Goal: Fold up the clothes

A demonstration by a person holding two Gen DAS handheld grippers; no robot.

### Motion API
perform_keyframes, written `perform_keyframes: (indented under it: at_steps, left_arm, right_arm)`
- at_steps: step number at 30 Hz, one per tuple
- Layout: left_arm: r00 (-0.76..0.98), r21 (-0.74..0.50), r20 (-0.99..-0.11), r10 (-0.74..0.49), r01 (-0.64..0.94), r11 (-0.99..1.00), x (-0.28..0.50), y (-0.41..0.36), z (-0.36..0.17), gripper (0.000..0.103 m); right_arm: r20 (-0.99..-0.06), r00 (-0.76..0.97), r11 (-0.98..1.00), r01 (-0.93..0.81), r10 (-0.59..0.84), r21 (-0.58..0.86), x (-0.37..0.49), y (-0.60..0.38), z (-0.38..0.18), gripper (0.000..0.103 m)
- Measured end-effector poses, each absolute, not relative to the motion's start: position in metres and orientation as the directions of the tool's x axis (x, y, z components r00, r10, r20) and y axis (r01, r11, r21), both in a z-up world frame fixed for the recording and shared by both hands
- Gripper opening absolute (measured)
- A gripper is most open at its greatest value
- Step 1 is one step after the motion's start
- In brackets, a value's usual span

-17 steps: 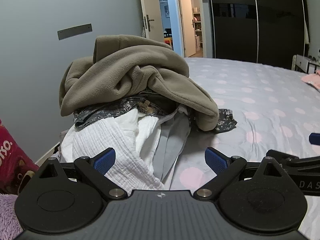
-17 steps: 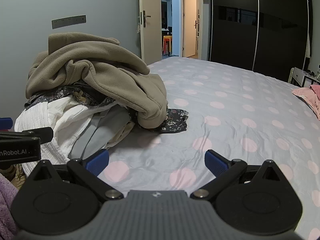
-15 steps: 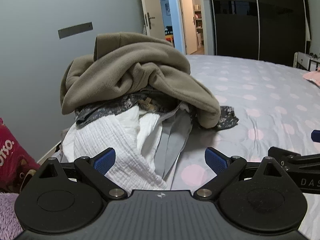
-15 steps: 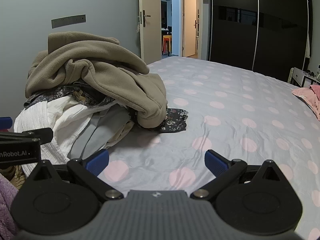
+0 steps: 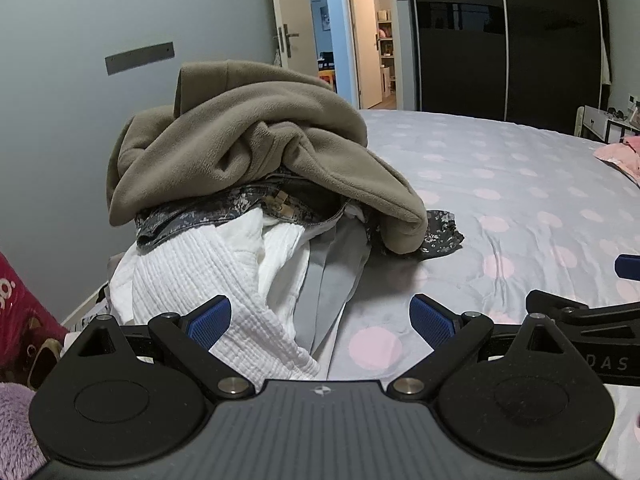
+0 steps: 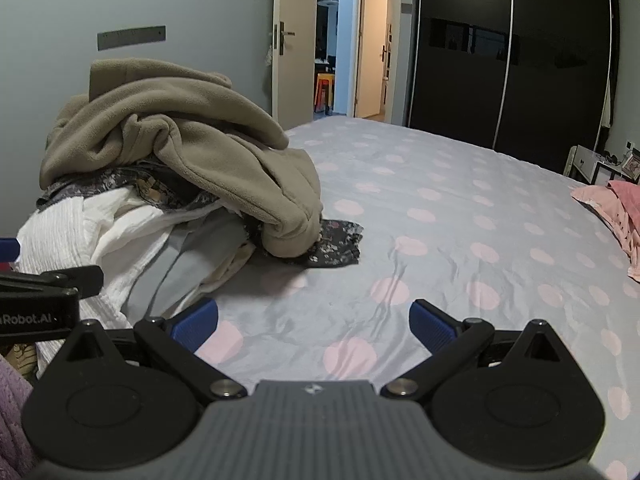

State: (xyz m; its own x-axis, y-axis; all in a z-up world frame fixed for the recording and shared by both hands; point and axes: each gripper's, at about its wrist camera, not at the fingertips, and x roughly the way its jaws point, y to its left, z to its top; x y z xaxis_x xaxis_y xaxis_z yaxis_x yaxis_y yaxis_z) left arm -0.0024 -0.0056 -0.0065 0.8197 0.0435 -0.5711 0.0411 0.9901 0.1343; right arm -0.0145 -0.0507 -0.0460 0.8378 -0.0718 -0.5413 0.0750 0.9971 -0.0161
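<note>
A heap of clothes lies on the left of the bed [image 5: 520, 208] [image 6: 460, 208]. An olive fleece [image 5: 248, 140] [image 6: 172, 136] tops it, over a dark flowered garment [image 5: 440, 236] [image 6: 332, 244], a white ribbed garment [image 5: 208, 280] [image 6: 60, 240] and a pale grey one [image 5: 336, 264] [image 6: 176, 268]. My left gripper [image 5: 320, 318] stands open just short of the white garment's lower edge, nothing between its blue pads. To its right my right gripper [image 6: 314, 320] is open over the bare dotted sheet, apart from the heap.
A pink garment [image 6: 616, 208] [image 5: 620, 156] lies at the bed's far right edge. A red printed item [image 5: 20, 320] and purple plush fabric [image 5: 16, 420] sit at lower left. Black wardrobe doors [image 6: 500, 52] and an open doorway [image 6: 340, 60] stand beyond the bed.
The left gripper's view has shifted slightly, with the heap sitting a little higher and closer in it. The right gripper has barely moved. Both have stayed open.
</note>
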Motion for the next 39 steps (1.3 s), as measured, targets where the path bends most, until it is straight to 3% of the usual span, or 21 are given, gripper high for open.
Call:
perform_keyframes:
  at_steps: [39]
  left_arm:
    - [0.791, 0.117, -0.61, 0.036, 0.045, 0.992, 0.0, -0.002, -0.01, 0.098]
  right_arm:
    - [-0.555, 0.826, 0.995, 0.072, -0.097, -0.067, -0.012, -0.036, -0.048, 0.102]
